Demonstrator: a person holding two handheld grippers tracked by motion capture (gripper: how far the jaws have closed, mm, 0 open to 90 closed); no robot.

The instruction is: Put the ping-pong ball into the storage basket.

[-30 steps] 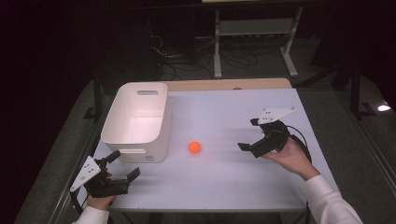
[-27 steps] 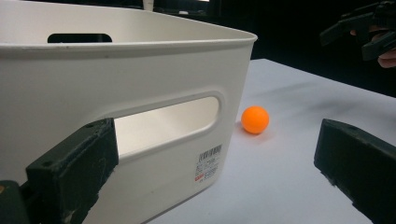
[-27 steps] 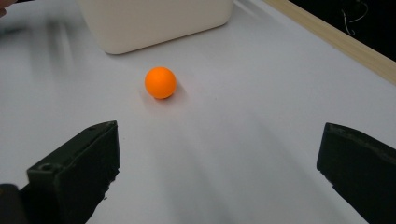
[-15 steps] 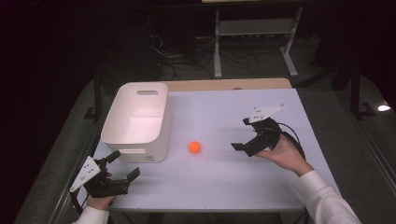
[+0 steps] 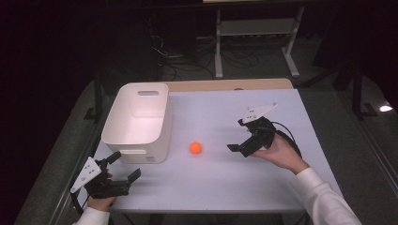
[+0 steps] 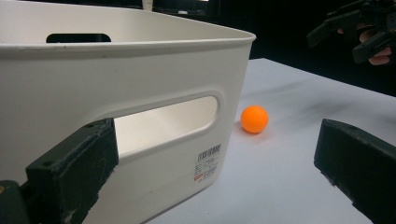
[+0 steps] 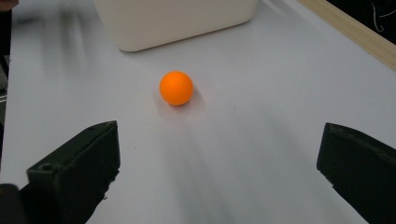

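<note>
A small orange ball (image 5: 195,148) lies on the white table (image 5: 225,178), just right of a white bin (image 5: 136,123) that looks empty. My right gripper (image 5: 237,136) is open and hovers a short way to the ball's right, its jaws pointing at it; in the right gripper view the ball (image 7: 176,87) sits ahead between the wide jaws, with the bin (image 7: 173,18) beyond. My left gripper (image 5: 124,165) rests open at the table's near left corner, facing the bin's (image 6: 116,107) handle slot, with the ball (image 6: 254,119) farther off to the right.
A wooden strip (image 5: 225,85) runs along the table's far edge. Behind it on the dark floor stand a metal rack (image 5: 253,37) and loose cables (image 5: 187,56). The other hand's gripper (image 6: 359,28) shows at the top right of the left gripper view.
My right gripper has moved left and slightly down toward the ball. The left gripper, ball and bin have stayed put.
</note>
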